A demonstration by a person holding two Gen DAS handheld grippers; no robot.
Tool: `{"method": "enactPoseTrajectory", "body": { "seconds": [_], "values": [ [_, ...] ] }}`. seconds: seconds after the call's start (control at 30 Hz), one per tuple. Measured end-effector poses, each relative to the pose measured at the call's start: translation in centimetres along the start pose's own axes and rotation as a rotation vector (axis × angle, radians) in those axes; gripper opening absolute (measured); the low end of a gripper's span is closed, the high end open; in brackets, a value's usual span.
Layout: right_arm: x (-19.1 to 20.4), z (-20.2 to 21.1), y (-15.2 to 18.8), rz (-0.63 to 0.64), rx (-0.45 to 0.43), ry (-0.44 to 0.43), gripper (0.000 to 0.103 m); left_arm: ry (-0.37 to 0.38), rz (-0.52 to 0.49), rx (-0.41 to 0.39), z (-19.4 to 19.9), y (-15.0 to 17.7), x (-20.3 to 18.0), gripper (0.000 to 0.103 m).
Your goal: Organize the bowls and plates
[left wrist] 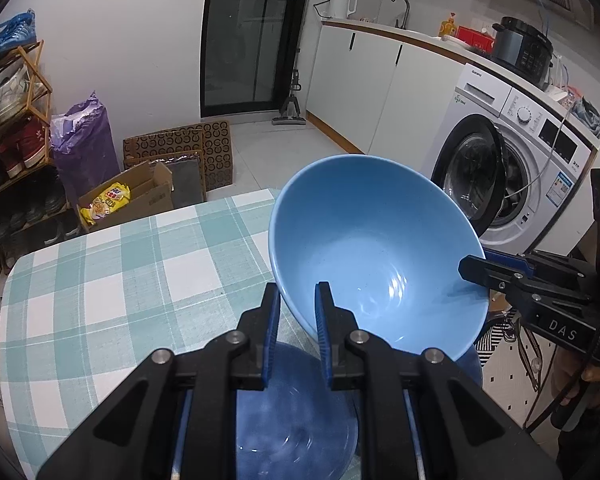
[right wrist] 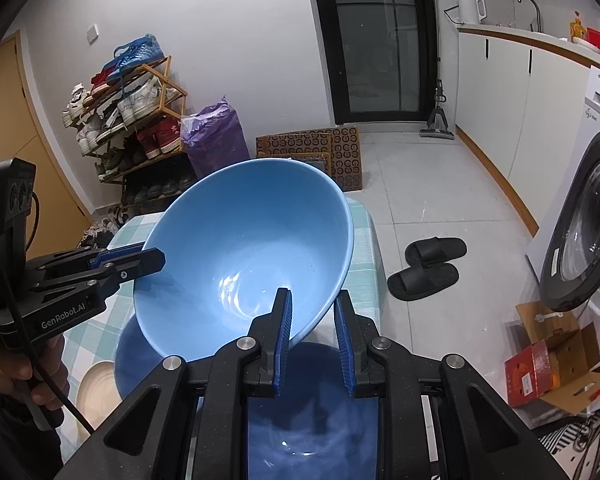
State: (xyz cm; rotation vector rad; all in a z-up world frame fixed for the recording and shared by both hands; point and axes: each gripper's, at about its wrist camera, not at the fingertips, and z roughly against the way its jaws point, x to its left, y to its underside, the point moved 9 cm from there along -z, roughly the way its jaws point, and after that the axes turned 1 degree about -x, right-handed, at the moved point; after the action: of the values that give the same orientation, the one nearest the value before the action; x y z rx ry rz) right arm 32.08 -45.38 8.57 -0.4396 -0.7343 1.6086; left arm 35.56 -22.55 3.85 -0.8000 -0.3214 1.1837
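On the table (left wrist: 100, 280), which wears a green and white checked cloth, sits a dark blue bowl (left wrist: 296, 432), but the black gripper arms cover most of it, so only its shiny inside shows. Above it hangs the light blue bowl (left wrist: 372, 248), big, round and smooth, tipped up so you can look right into it. It is lifted clear of the table, and two grippers hold it by the rim on two sides. The left gripper (left wrist: 298, 320) is squeezed narrow on the near rim, with one blue ribbed pad inside the bowl and one outside. The right gripper (right wrist: 312, 320) pinches the rim on the other side the same way, its pads just a bit apart around the thin edge. At the left edge of the right wrist view, a pale round dish (right wrist: 96, 392) peeks out; it may be a plate, but most of it is hidden behind the bowls. A hand (right wrist: 28, 376) shows partly under the left gripper's handle.
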Motion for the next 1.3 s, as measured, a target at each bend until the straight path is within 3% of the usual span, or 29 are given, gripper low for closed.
{"method": "enactPoseTrajectory", "body": {
  "seconds": [1.3],
  "values": [
    [8.5, 2.1, 2.9, 0.079, 0.0, -0.071, 0.022, -0.042, 0.054, -0.024, 6.1, 5.0, 4.5, 0.016]
  ]
}}
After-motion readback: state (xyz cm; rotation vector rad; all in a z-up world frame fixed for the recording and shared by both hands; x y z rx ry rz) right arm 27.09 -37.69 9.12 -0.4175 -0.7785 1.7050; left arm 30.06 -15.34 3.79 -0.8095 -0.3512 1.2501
